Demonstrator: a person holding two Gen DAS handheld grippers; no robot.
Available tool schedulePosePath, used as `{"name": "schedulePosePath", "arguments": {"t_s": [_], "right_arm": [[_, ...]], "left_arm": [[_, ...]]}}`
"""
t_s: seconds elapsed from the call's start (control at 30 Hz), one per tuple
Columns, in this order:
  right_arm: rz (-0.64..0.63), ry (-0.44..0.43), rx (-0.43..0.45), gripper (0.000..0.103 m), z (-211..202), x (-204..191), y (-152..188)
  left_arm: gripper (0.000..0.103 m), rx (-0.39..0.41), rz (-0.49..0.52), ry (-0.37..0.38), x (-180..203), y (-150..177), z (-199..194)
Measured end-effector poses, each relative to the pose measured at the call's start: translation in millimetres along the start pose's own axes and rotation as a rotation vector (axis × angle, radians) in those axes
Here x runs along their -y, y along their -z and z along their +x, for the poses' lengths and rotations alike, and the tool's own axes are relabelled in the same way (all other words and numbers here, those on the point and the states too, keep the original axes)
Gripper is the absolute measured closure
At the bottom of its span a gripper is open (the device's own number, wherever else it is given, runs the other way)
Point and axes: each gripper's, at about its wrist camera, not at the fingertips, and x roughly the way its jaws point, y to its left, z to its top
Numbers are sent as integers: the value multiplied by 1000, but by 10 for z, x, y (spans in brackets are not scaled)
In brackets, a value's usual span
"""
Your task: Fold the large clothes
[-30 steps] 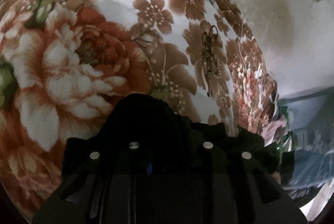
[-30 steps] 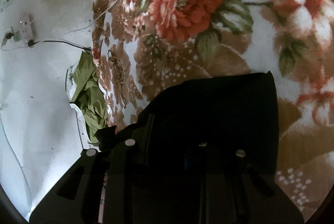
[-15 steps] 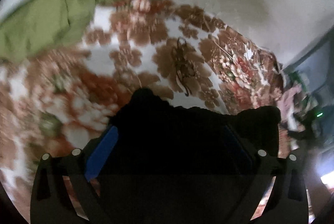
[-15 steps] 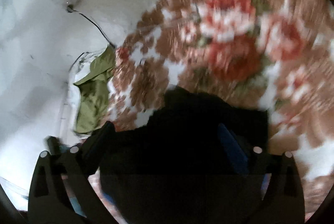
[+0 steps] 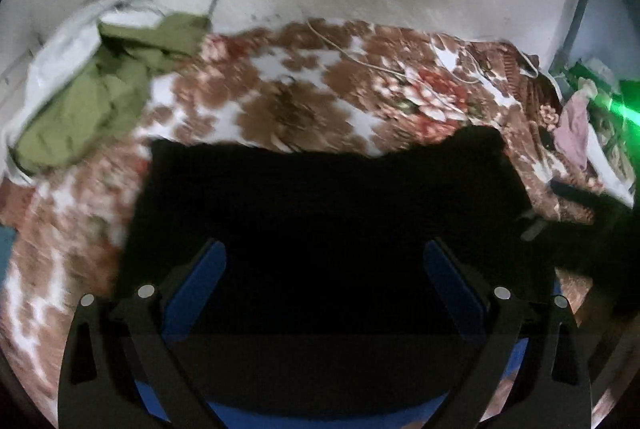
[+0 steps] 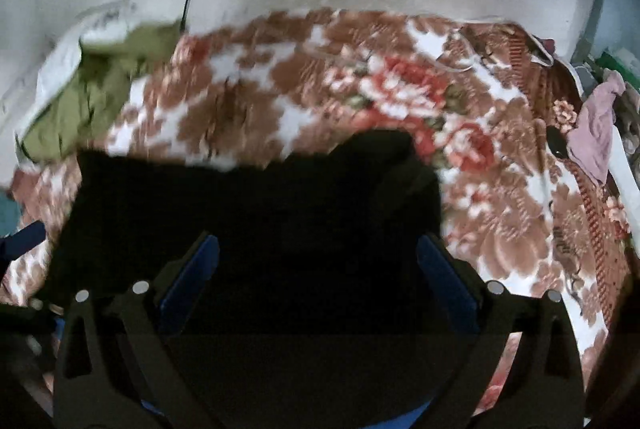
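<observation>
— What changed just now?

— A second ago both my tongs were pinched shut on the black garment [image 5: 328,213], close over the floral blanket [image 5: 304,97]. Now my left tongs [image 5: 325,269] and right tongs [image 6: 318,265] are spread wide, blue pads showing, and both have pulled back, so the whole bed is in view.

— So you let go?

— Yes. The garment lies flat on the blanket, a dark slab in front of both cameras. I'd judge one fold has just been laid down and released.

— Are you holding or touching anything?

— Nothing is gripped. The cloth shows between each pair of fingers, but I can't tell if the tips touch it or hang above it.

— Anything else there?

— A green garment [image 5: 92,101] lies bunched at the far left by the wall, well apart.
</observation>
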Motion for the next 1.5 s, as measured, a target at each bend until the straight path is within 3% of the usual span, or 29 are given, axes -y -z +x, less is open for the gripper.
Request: {"name": "schedulePosePath", "arguments": {"t_s": [0.07,0.17,0.4,0.67,0.77,0.93,1.07,1.17,1.27,1.33,1.5], "right_arm": [[12,63,-13,5,186,-43,73],[44,55,-66,5,476,60,131],[-25,77,-92,5,773,59,296],[-109,24,-117,4,1045,111,364],[-119,-13,-133,3,1132,187,374],[-153,-18,-133,3,1174,171,370],[-138,-34,-105,5,1027,219,361],[-86,-62,-45,5,684,264,208],[-47,-35,3,5,473,305,17],[-13,4,7,5,498,350,-131],[5,82,-85,5,915,479,-320]], "left_arm": [[5,-4,4,-28,36,9,205],[5,-47,-8,-41,-65,42,481],[5,-120,20,-88,-262,251,829],[4,-147,94,-47,-463,388,1039],[4,-156,105,-87,-627,405,1113],[4,-171,131,-78,-799,395,1151],[5,-164,122,-90,-847,255,983],[5,-98,140,-94,-839,30,679],[5,-37,152,-94,-836,-172,465],[5,-27,164,-113,-874,-279,520],[5,-76,126,-147,-1114,-371,867]]}}
